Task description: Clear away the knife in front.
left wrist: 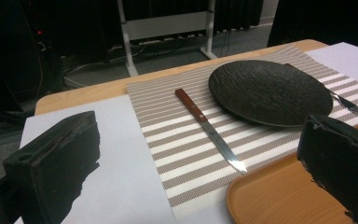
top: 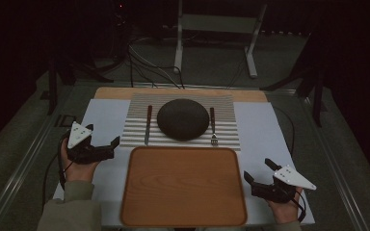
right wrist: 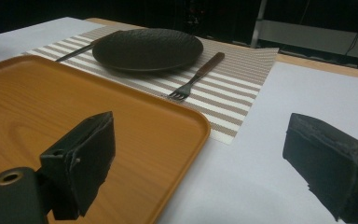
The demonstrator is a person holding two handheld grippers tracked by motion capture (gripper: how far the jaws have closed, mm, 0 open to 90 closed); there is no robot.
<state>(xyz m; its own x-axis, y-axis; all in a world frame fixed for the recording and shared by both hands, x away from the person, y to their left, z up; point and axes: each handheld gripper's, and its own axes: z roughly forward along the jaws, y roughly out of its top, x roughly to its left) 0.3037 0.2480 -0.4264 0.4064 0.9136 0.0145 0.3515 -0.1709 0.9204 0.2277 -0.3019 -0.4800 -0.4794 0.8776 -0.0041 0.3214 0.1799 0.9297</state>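
Table [top: 262,130] carries a wooden tray [top: 183,185] at its near edge, a striped mat [top: 224,108] behind it. On the mat: dark plate [top: 183,119], knife [top: 148,124] at its left, fork [top: 213,126] at its right (no readable writing anywhere). Left gripper [top: 104,137] and right gripper [top: 259,169] flank the tray, both spread, empty.

The left gripper [top: 105,137] and the right gripper [top: 257,172] are both black, angular tools, each topped with a pale grey three-cornered plate carrying small dots. A thin dark cable trails from each back toward the near edge. The person's left hand [top: 79,168] comes out of an olive-drab sleeve [top: 70,209]; the thick jaw blocks look rough and chipped along their edges.
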